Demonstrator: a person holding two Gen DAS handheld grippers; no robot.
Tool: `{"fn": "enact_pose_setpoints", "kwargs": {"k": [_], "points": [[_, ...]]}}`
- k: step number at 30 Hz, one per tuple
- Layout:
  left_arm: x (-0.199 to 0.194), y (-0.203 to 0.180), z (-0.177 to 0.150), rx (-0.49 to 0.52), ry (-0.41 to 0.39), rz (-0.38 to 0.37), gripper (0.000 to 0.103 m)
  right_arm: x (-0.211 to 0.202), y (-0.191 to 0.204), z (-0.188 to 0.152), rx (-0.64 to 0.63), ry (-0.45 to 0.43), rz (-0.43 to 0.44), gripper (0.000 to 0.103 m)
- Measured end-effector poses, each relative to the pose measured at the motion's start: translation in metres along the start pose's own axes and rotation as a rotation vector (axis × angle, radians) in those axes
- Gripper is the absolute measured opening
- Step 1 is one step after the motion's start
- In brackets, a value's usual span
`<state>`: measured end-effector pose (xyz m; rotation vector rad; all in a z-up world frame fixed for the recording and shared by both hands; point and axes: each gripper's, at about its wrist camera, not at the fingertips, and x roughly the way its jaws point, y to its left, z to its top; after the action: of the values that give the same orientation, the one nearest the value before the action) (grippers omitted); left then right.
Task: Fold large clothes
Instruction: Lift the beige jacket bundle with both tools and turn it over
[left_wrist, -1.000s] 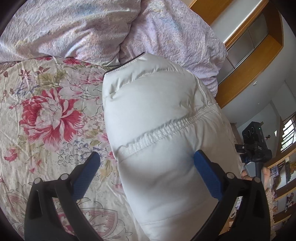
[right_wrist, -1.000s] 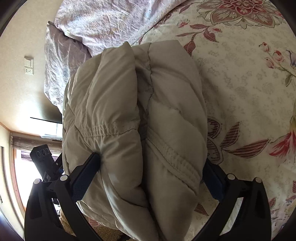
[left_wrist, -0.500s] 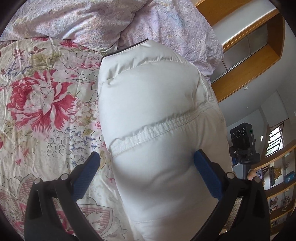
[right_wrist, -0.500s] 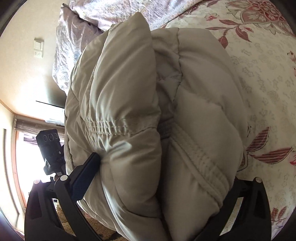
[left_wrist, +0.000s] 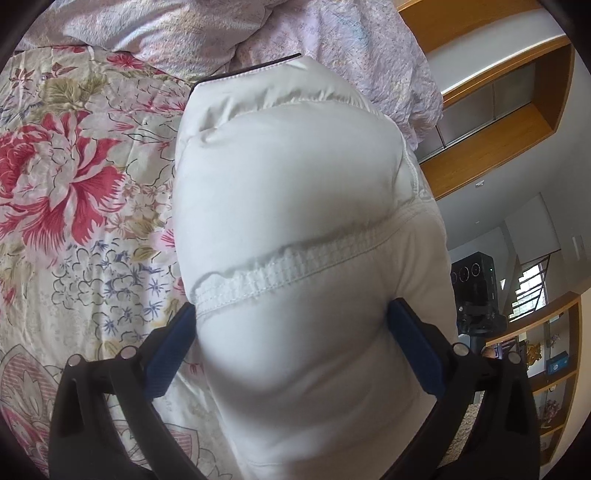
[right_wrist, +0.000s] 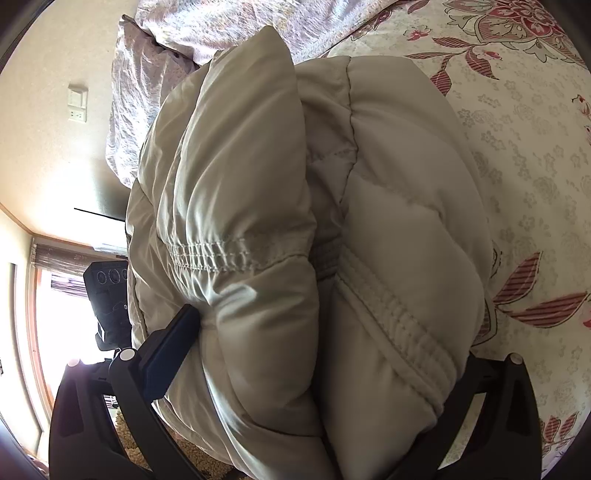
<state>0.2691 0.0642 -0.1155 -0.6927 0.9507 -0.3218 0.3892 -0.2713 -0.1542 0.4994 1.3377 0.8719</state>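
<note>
A puffy white down jacket (left_wrist: 288, 192) lies folded in a thick bundle on the floral bedspread (left_wrist: 74, 192). My left gripper (left_wrist: 291, 325) is wide open, its blue pads (left_wrist: 170, 347) against both sides of the bundle's near end. In the right wrist view the jacket (right_wrist: 295, 221) fills the frame, stacked in two padded layers with elastic hems. My right gripper (right_wrist: 325, 332) is wide open with the bundle pushed deep between its fingers. Its left pad (right_wrist: 166, 354) touches the cloth. Its right pad is hidden behind the cloth.
A lilac duvet (left_wrist: 221, 33) is heaped at the head of the bed. A black camera on a tripod (left_wrist: 476, 295) stands beside the bed, also in the right wrist view (right_wrist: 107, 295). Wooden shelving (left_wrist: 517, 122) and a window (right_wrist: 40, 332) lie beyond.
Both grippers have moved forward onto the jacket. The bundle now sits deeper between the fingers and looks larger in both views. The jaw openings have not changed.
</note>
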Motion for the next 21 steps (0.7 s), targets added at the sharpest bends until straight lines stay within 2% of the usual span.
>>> {"fn": "enact_pose_setpoints", "kwargs": {"k": [14, 21], "points": [[0.006, -0.021, -0.002, 0.036, -0.052, 0.063, 0.101, 0.003, 0.009, -0.006, -0.028, -0.011, 0.000, 0.102], [0.009, -0.026, -0.001, 0.045, -0.059, 0.058, 0.101, 0.005, 0.010, -0.006, -0.030, -0.008, 0.009, 0.102]]}}
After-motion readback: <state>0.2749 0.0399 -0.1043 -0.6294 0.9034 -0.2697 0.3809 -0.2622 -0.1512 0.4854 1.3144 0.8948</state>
